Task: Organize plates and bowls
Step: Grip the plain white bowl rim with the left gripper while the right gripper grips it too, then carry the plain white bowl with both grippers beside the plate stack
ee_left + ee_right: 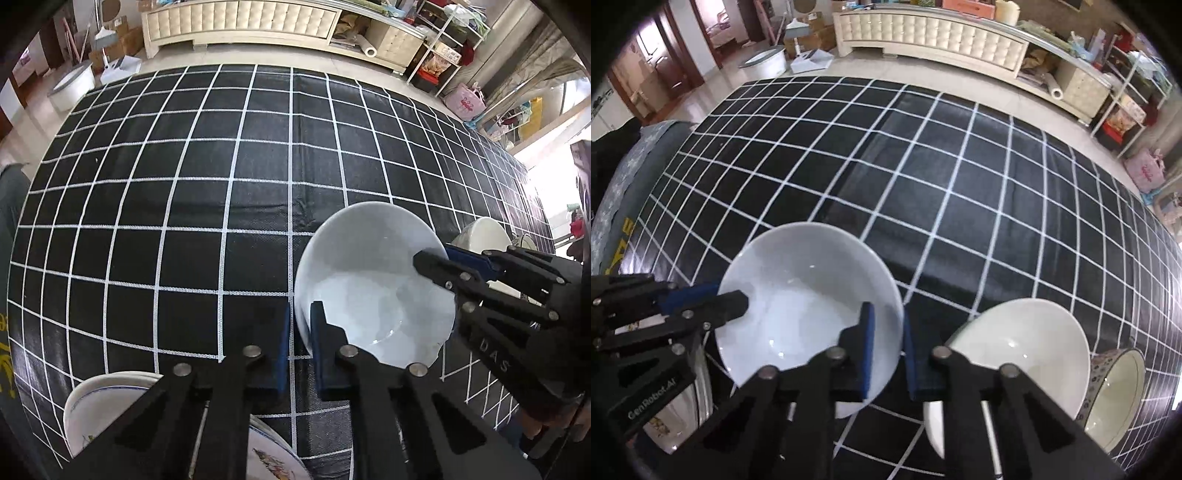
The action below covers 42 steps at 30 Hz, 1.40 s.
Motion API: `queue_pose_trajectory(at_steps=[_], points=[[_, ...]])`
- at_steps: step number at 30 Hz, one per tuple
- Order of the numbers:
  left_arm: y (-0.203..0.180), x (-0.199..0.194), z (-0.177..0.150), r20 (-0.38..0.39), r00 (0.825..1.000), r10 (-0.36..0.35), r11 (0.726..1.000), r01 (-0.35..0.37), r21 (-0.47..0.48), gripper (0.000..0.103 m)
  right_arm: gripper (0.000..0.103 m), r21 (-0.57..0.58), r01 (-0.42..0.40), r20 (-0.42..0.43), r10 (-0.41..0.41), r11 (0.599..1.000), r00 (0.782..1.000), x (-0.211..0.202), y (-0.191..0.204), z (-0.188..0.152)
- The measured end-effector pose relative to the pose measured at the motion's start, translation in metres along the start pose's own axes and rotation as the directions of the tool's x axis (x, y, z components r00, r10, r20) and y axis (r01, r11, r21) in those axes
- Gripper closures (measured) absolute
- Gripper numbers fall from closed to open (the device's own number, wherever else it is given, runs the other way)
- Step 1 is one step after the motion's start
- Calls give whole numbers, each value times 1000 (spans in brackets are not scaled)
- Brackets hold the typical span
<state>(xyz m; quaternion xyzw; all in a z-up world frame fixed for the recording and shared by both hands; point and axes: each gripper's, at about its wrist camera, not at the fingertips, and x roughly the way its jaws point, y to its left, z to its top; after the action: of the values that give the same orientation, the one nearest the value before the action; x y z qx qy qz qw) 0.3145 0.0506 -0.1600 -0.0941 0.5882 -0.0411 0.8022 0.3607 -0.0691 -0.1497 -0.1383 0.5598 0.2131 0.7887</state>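
Note:
A plain white bowl (373,280) is held tilted above the black checked tablecloth (184,184). My left gripper (301,332) is shut on its left rim, one finger inside and one outside. My right gripper (436,260) is shut on its right rim. In the right wrist view the same bowl (809,295) sits between my right gripper (888,332), clamped on its right rim, and my left gripper (731,295) on its left rim. A second white bowl (1027,350) and a patterned-rim bowl (1119,398) lie at the right.
Decorated plates (96,402) lie at the near left edge of the table below my left gripper. A cream cabinet (931,33) and shelves (443,40) stand beyond the table's far edge. A grey cushion (635,177) is at the left.

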Motion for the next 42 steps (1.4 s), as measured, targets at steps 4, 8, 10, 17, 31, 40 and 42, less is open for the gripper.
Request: queue_pose_trajectory(at_steps=[4,8,10,17,31,40,42], points=[[-6,-2,-5,15,999,29,999,-29,23,96,92,27,-1,16,0,1000,1000,-2,-1,-4],[-8,-6,-11,17,999,27,1000,-27,15,96,92,48,-1,21,0,999,1000,-6,0,-9],[-11,-10,-15,18,1000,26,1000,-26,18,96,92,66,-15,19,13,998,1000,-9,-2,-13],[-23,-29,-31,32,999,28,999,-29,30,96,92,85,-28,34,26,996,999,-30,0,-25],[-37,-71,-65,63,998,18,999,-21,45,96,92,158,-55,79,43,986,996,-75,8,-66],[-43,-69,-97,45,999,13,999,-15,49,96,92,220,-77,36,70,973,997,-68,9,-103],[-44,-63,-105,31,999,11,999,-13,49,96,92,225,-72,23,68,972,997,-63,11,-111]])
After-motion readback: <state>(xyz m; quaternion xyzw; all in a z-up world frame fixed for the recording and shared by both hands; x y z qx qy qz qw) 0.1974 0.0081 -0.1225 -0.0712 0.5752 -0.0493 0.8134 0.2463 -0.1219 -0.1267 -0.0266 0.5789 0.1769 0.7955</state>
